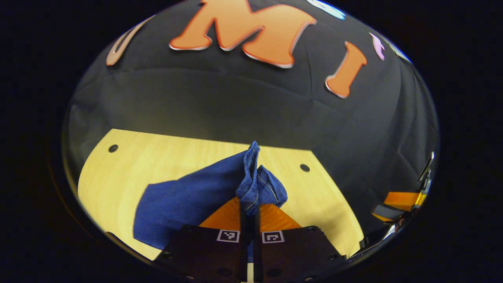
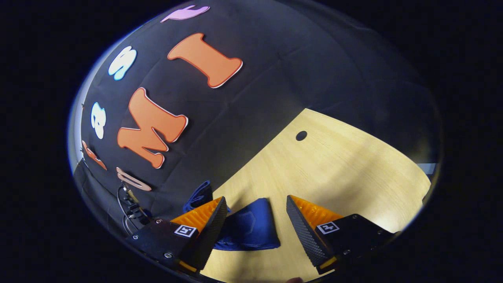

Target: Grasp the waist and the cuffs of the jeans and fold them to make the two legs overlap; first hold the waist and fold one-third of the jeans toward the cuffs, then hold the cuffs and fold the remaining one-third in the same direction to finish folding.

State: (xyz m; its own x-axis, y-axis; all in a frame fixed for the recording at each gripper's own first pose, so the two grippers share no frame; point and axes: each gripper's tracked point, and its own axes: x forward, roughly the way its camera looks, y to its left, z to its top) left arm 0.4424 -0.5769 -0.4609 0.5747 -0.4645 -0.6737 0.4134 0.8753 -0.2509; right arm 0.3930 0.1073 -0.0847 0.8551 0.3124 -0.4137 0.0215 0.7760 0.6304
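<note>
Jeans (image 1: pixel 188 200): one pair, dark blue denim, lay on the light wooden table (image 1: pixel 129 165). In the left gripper view most of the cloth spread flat toward the table's left side, while one bunched edge with pale stitching stood pulled up off the surface, well short of the far edge. Whether that edge was waist or cuff could not be told. In the right gripper view a flat, folded-looking part of the jeans (image 2: pixel 251 230) with a stitched pocket outline lay near the table's edge by the black cloth wall, and a further fold of denim rose beside that wall.

Left gripper (image 1: pixel 250 210): fingers drawn together to a narrow slit, pinching the raised bunch of denim between them; cloth rose above the fingertips and hung to either side.

Right gripper (image 2: pixel 255 214): fingers spread wide, nothing between them, poised over the flat part of the jeans; contact with the cloth could not be told. In the left gripper view it appeared at the far right, off the table's right side.

Table: pale wood grain, with small dark round holes (image 1: pixel 305 168) near its far edge.

Wall (image 1: pixel 235 106): black cloth, behind the table's far edge.
</note>
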